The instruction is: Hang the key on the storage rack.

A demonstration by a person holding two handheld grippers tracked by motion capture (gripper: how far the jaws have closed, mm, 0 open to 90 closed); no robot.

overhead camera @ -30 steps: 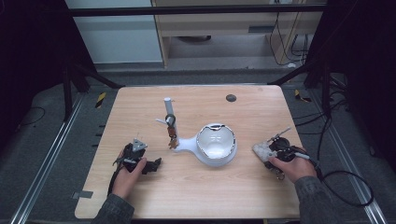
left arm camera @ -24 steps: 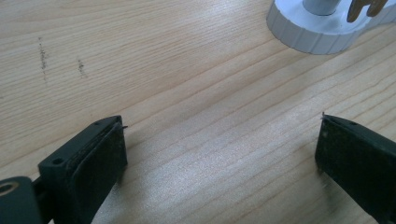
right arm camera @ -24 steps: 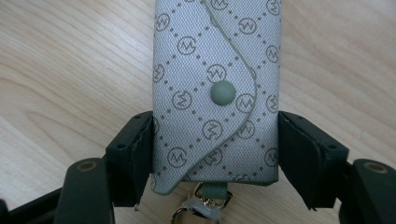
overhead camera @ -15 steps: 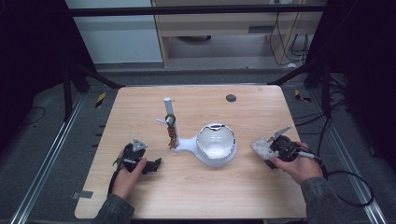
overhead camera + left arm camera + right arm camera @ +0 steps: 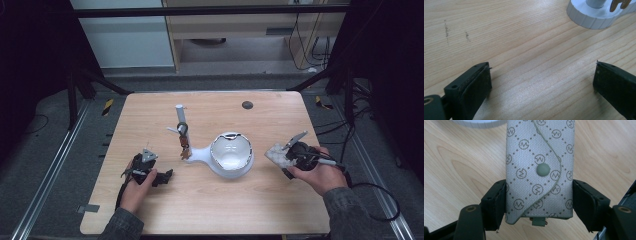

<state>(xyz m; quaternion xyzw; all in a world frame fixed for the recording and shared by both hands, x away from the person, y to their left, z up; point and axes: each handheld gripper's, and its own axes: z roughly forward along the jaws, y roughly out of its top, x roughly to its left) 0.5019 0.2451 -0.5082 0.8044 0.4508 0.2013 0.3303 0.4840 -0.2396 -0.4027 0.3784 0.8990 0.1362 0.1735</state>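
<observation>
Grey monogrammed fabric key pouch pinched squarely in right tool; lift level, clear white stand. Left tool spread, idle.

Mid-table is blocked by the white bowl-shaped stand and its upright post hung with keys, with a small dark disc at upper right; bare wood lies open along the lower edge, far left and upper left of the table.
</observation>
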